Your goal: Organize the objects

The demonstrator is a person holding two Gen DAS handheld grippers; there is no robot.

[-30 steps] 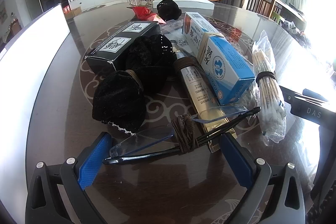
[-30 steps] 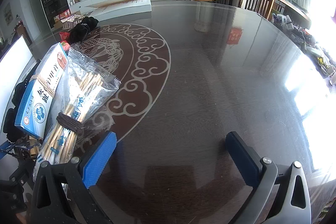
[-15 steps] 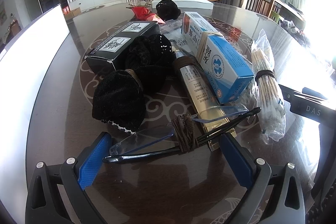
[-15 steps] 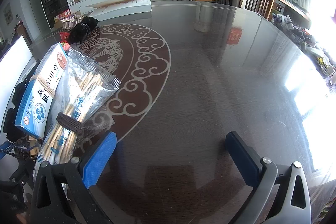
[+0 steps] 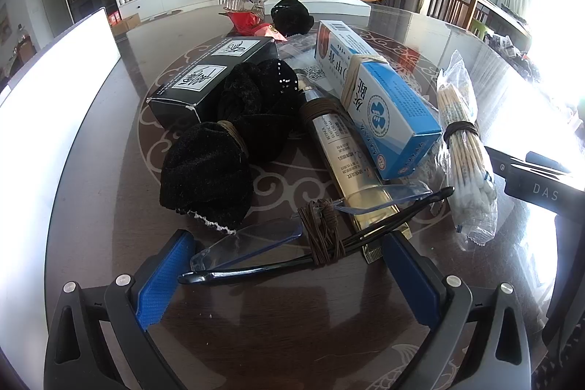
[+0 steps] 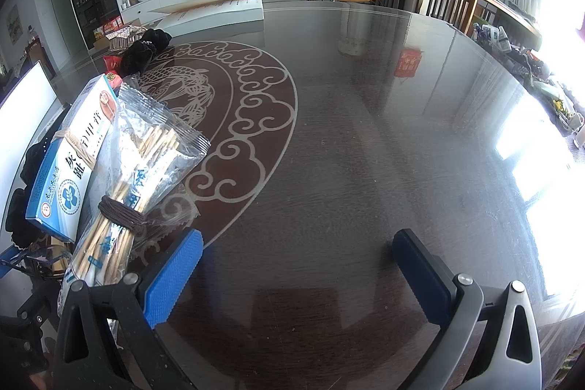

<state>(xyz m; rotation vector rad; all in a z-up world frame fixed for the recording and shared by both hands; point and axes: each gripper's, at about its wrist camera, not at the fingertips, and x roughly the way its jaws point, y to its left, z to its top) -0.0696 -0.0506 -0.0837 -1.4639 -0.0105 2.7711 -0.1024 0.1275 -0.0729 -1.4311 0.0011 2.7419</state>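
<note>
1. We see the left gripper (image 5: pixel 289 273) with its blue-padded jaws spread wide, holding nothing; the pair of black-framed glasses bound with brown cord (image 5: pixel 321 233) lies between them on the dark glossy round table (image 5: pixel 95 148), its left temple tip close to the left pad, though we cannot tell whether they touch.
2. The right gripper (image 6: pixel 298 275) is likewise wide apart and empty, over bare tabletop.
3. Taking the glasses as landmark: just behind them lies a gold tube wrapped with brown cord (image 5: pixel 342 152), its near end under the frame; behind-left sits a black velvet pouch (image 5: pixel 206 178); behind-right a blue-and-white carton with a rubber band (image 5: pixel 380 97); to the right a clear bag of cotton swabs tied with cord (image 5: pixel 464 148).
4. Open room lies right of the swab bag (image 6: pixel 120 200), out to the table's far rim.
</note>
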